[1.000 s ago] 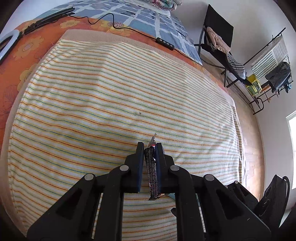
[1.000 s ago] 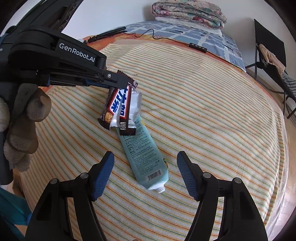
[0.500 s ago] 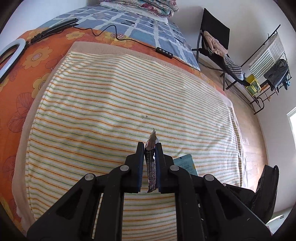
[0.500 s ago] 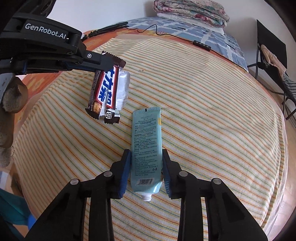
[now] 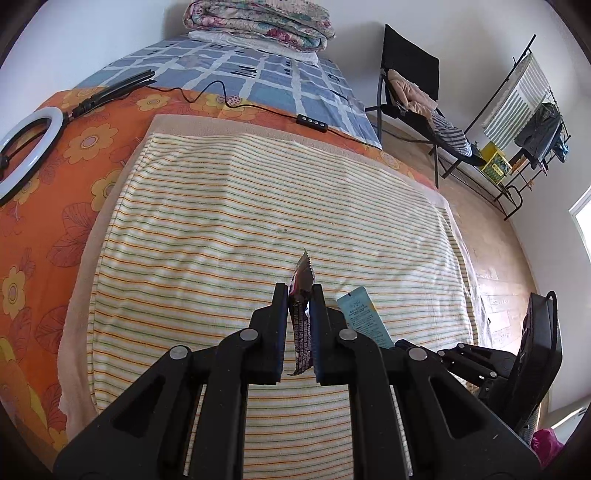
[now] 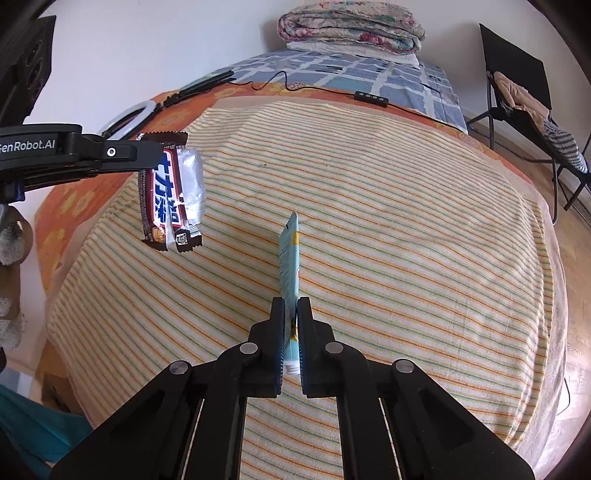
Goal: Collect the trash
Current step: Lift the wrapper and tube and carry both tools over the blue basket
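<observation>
Nearest us, the right tool (image 6: 290, 325) has just closed on the pale blue tube (image 6: 290, 266), gripped near its cap end, long axis running straight ahead along the fingers, clear of the striped blanket (image 6: 406, 221). Further left, the left tool (image 6: 147, 155) pinches the candy wrapper (image 6: 166, 195), hanging downward (edge-on from its own camera). No bin in view; both pieces are airborne.

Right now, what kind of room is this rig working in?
Most likely a bedroom: a bed with a striped cover, a folded quilt at its head, and a clothes rack by the wall.
</observation>
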Available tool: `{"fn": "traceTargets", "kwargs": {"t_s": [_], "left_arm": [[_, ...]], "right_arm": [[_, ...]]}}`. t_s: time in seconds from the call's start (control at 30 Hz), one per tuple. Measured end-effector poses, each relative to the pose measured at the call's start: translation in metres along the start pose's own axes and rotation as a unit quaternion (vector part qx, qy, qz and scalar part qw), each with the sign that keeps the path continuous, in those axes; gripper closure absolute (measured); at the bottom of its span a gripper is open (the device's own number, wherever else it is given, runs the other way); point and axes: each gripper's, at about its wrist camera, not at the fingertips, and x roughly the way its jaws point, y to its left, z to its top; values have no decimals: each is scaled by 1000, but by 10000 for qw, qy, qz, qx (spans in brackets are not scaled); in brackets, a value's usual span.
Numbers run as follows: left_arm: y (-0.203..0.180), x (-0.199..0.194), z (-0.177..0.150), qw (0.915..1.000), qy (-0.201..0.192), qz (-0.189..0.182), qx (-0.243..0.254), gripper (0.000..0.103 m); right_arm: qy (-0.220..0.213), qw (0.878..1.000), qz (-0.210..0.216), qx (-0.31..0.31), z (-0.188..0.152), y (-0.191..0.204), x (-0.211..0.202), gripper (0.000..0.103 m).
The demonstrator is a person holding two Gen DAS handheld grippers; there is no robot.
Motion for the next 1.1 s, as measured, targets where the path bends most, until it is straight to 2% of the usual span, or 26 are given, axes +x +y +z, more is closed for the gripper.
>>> {"fn": "traceTargets", "kwargs": {"t_s": [0.13, 0.27, 0.47, 0.77, 1.1], "left_arm": [[1, -5, -6, 10000, 22, 26, 18, 93], [4, -8, -10, 10000, 45, 48, 37, 93], [9, -9, -14, 9999, 89, 45, 71, 93], [3, -31, -26, 9996, -5, 39, 291, 93], [-27, -71, -76, 9962, -45, -7, 875, 93]], "right_arm": [[152, 9998, 97, -108, -1, 4, 12, 99], [184, 9996, 160, 127, 3, 0, 24, 96], [151, 9998, -7, 162, 5, 1, 35, 98], [-176, 9993, 107, 317, -3, 4, -6, 98], [-251, 9988, 322, 280, -35, 26, -58, 98]]}}
